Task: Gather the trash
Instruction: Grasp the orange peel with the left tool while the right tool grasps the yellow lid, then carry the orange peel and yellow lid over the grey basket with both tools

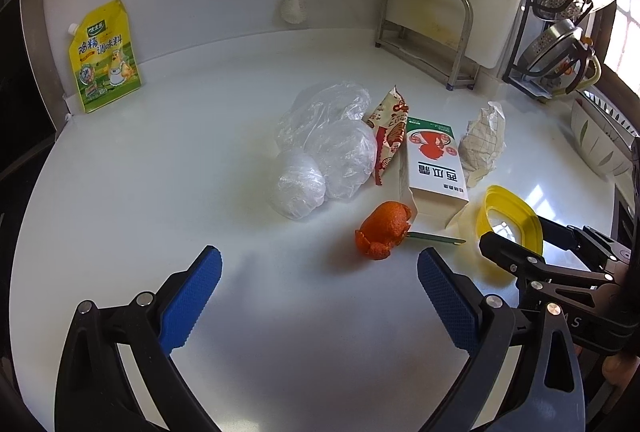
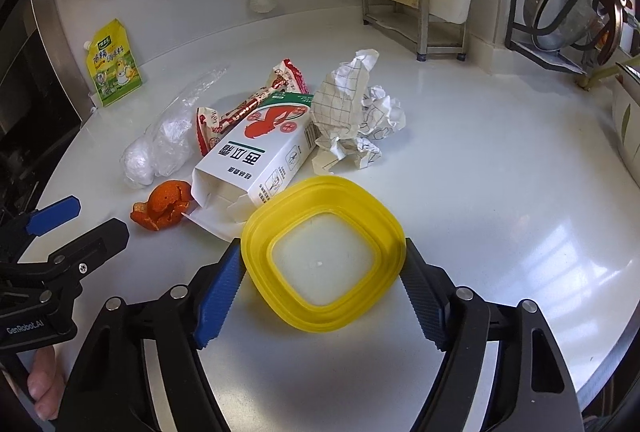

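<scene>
Pinching with the right fingers (image 2: 222, 284), one pad on each side of the yellow container (image 2: 332, 316), apparently pressing on its rim at 9 and 3 o'clock. Holding the left fingers (image 1: 192, 304) wide apart, gripping nothing, hovering over bare counter (image 1: 200, 172).

Keeping the trash in a loose cluster from 10 to 12 o'clock of the container in the right wrist view: orange peel (image 2: 164, 206), open carton (image 2: 260, 156), plastic bags (image 2: 160, 148), snack wrapper (image 2: 248, 104), crumpled paper (image 2: 352, 108).

Risking several things from here:
- squeezing a soft, ribbed rim, so possibly buckling it or letting it pop out of the pads;
- gripping only the near half, so possibly tipping the far edge down when lifting;
- crowding the left gripper (image 1: 320, 258) against the right gripper (image 1: 516, 252), already sitting close at 3 o'clock in the left wrist view;
- pushing the carton's loose flap, lying just beside the container, and scattering the peel.

Not managing to tell whether the container is resting on the counter or already lifted. Struggling to identify a thin green strip (image 1: 436, 239) poking out beside the peel. Losing the carton's inside to shadow.
</scene>
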A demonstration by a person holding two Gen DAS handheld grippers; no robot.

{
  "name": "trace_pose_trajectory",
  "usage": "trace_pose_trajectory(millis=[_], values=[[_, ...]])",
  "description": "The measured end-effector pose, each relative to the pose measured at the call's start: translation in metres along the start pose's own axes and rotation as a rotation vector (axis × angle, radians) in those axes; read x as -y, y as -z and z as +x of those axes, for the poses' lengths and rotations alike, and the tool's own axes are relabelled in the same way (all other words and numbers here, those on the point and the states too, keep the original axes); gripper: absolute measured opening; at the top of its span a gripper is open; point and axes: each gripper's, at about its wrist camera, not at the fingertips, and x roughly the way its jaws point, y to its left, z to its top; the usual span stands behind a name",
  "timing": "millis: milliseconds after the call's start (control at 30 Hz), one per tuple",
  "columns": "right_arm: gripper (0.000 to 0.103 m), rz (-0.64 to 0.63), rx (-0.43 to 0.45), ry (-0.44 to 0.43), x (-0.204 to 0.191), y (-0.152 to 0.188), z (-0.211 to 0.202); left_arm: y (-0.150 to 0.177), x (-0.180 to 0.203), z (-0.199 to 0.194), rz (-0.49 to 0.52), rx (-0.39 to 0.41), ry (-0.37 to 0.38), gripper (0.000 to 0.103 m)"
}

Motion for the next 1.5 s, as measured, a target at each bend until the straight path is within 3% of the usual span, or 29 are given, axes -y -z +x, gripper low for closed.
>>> trace_pose_trajectory(millis=[200,400,467,633,700,733,767,867,1233,1500], values=[[0.073,0.107,0.028,-0.027,0.023,0.002,-0.010,-0.006,0.014,0.013,0.010,-0.012,-0.003,0.096],[0.074,0.119,0.030,-0.033,0.026,0.001,-0.012,-0.012,0.021,0.018,0.018,-0.010,-0.001,0.091],[0.074,0.118,0.032,-0.039,0.025,0.001,-0.012,-0.012,0.022,0.021,0.022,-0.021,-0.002,0.079],[0.074,0.115,0.027,-0.045,0.025,0.001,-0.010,-0.012,0.021,0.024,0.022,-0.031,-0.004,0.060],[0.074,0.114,0.024,-0.047,0.025,0.002,-0.009,-0.012,0.021,0.026,0.023,-0.040,0.014,0.044],[0.074,0.113,0.024,-0.046,0.025,0.002,-0.009,-0.012,0.022,0.027,0.026,-0.048,0.025,0.030],[0.074,0.114,0.024,-0.046,0.024,0.002,-0.009,-0.011,0.022,0.028,0.029,-0.052,0.032,0.022],[0.074,0.116,0.025,-0.046,0.024,0.002,-0.009,-0.010,0.023,0.024,0.034,-0.036,0.032,0.015],[0.074,0.124,0.065,-0.029,0.027,0.010,-0.025,0.002,0.014,-0.008,0.027,-0.004,0.049,0.012],[0.074,0.161,0.101,0.000,0.026,0.056,-0.069,0.031,0.023,-0.057,0.103,0.045,0.036,0.012]])
